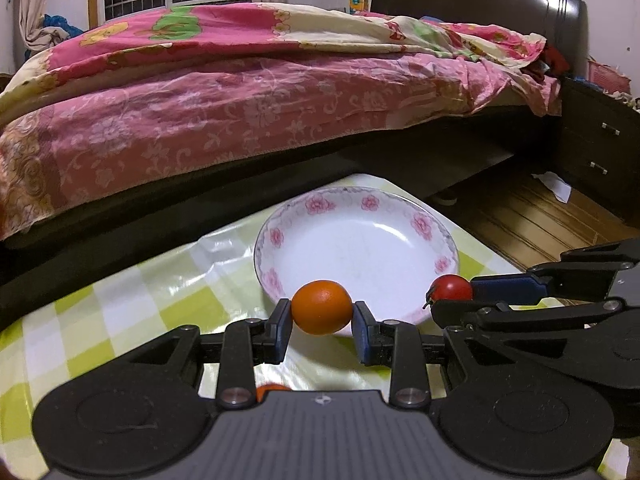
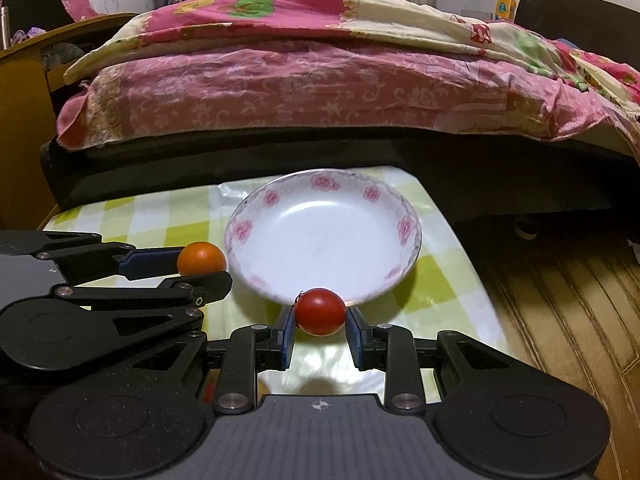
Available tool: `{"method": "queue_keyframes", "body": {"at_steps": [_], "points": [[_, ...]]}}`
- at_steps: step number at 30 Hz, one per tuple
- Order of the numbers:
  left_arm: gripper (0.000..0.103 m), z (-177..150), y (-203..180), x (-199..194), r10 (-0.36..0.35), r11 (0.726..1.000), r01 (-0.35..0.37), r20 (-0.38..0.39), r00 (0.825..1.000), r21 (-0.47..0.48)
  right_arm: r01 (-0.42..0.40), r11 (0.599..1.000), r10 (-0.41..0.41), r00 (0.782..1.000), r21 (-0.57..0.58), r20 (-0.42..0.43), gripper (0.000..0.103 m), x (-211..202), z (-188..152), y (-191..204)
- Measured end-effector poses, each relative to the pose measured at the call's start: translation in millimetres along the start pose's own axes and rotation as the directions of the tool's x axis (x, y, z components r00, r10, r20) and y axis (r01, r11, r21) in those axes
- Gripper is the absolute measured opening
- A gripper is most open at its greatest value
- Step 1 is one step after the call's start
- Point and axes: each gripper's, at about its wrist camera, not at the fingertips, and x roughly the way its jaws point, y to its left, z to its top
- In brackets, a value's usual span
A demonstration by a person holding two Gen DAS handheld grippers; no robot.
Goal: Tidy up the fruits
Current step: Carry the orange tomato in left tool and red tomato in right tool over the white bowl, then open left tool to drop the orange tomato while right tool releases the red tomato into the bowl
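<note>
Left wrist view: your left hand-held gripper (image 1: 322, 316) clamps the orange fruit (image 1: 322, 307) between its blue pads, raised at the near rim of the flowered plate (image 1: 424, 226), which sits toward the far edge of the checked worktop (image 1: 120, 304). Your right hand-held gripper (image 1: 450, 294) grips the red tomato (image 1: 450, 288) beside that rim.

Right wrist view: the red tomato (image 2: 321, 312) sits pinched in your right hand-held gripper (image 2: 321, 320) at the plate's (image 2: 256, 216) near rim; the orange fruit (image 2: 201, 258) hangs left of it.
</note>
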Motion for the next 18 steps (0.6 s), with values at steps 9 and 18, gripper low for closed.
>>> {"method": "queue_keyframes", "body": {"at_steps": [9,18], "points": [[0.039,7,5,33,0.016,1.000,-0.016,-0.025,1.000,0.008,0.007,0.999,-0.007,1.000,-0.033,0.009,0.025,31,14,-7],[0.038,7,7,49,0.028,0.999,-0.027,-0.030,0.999,0.020,0.009,0.998,-0.009,1.000,-0.059,-0.002,0.025,51,17,-9]]}}
